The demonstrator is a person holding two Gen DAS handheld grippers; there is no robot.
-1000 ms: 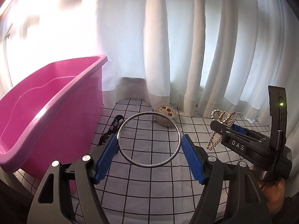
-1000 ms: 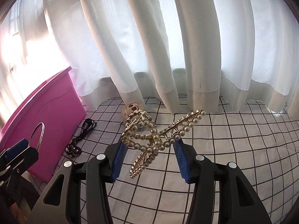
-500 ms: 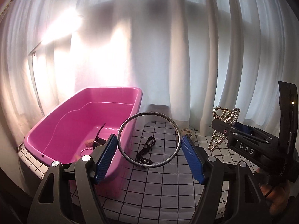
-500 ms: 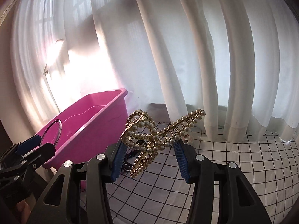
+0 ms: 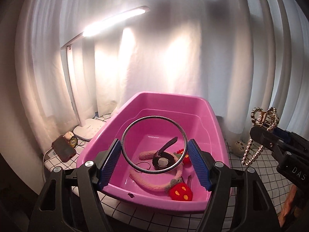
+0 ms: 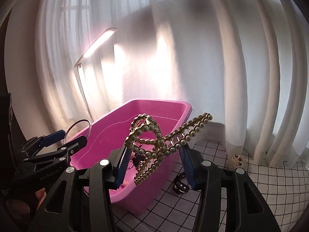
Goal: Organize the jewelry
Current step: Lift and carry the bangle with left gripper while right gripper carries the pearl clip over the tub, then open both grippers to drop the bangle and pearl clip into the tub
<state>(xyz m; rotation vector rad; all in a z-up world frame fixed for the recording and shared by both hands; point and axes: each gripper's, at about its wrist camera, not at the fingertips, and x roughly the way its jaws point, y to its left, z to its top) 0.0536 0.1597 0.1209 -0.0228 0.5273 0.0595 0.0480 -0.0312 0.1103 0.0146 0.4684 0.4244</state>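
My left gripper (image 5: 154,159) is shut on a silver bangle (image 5: 126,131) and holds it upright over the pink tub (image 5: 212,114). My right gripper (image 6: 154,159) is shut on a gold pearl hair claw (image 6: 154,141) and holds it in the air by the tub's near right side (image 6: 185,106). The claw also shows in the left wrist view (image 5: 258,133), right of the tub. In the tub lie a black watch (image 5: 163,159), a fuzzy headband with red mushrooms (image 5: 180,192) and a small ring (image 5: 143,164).
A lit desk lamp (image 5: 114,20) stands behind the tub on its white base (image 5: 87,130). A brown box (image 5: 62,148) and small clock lie left of the tub. A black strap (image 6: 180,186) and a round beige trinket (image 6: 237,159) lie on the checked cloth.
Both grippers have swung left and risen with their loads. The tub has come from the left edge to the centre, and its contents and the lamp now show.
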